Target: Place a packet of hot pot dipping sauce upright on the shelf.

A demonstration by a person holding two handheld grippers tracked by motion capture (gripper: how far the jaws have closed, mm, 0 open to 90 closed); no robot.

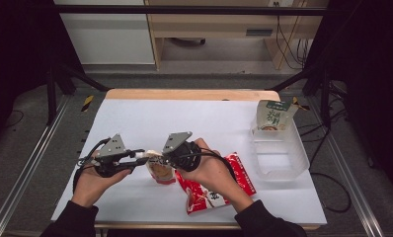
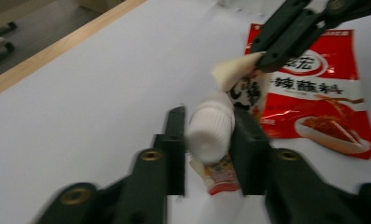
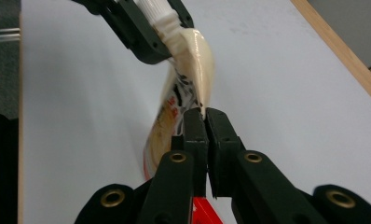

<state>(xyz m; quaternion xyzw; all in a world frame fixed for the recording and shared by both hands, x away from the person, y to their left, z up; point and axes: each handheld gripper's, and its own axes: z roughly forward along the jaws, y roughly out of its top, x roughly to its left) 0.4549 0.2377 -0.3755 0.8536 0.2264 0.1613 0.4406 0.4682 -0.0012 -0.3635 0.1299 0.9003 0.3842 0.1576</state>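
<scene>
Gripper on the left has its 2 black jaws set on either side of the white screw cap of a small spouted pouch, and the pads sit against the cap's sides, so it holds the cap; the cap shows a little right of the middle of the left gripper view. The right gripper is pinched shut on the pouch's cream-coloured upper edge, just below the spout, at the centre of the right gripper view.

From above, the pouch hangs between the 2 grippers at the lower middle of the frame, its bottom resting on or just over the white worktop, just beside a red flat packet that lies under the person's right hand.

The pouch looks light and soft: its film body bends and twists where the right gripper pulls it, so the body alone gives little to turn against. Only the cap and spout are stiff parts, and the cap's ribbed sides are the sensible hold for unscrewing. The glossy film may slip in a thin pinch, so a hold close to the spout's hard collar seems safer.

At the right of the high view, a clear plastic tub stands well apart with a green-and-white packet leaning in its far end.
</scene>
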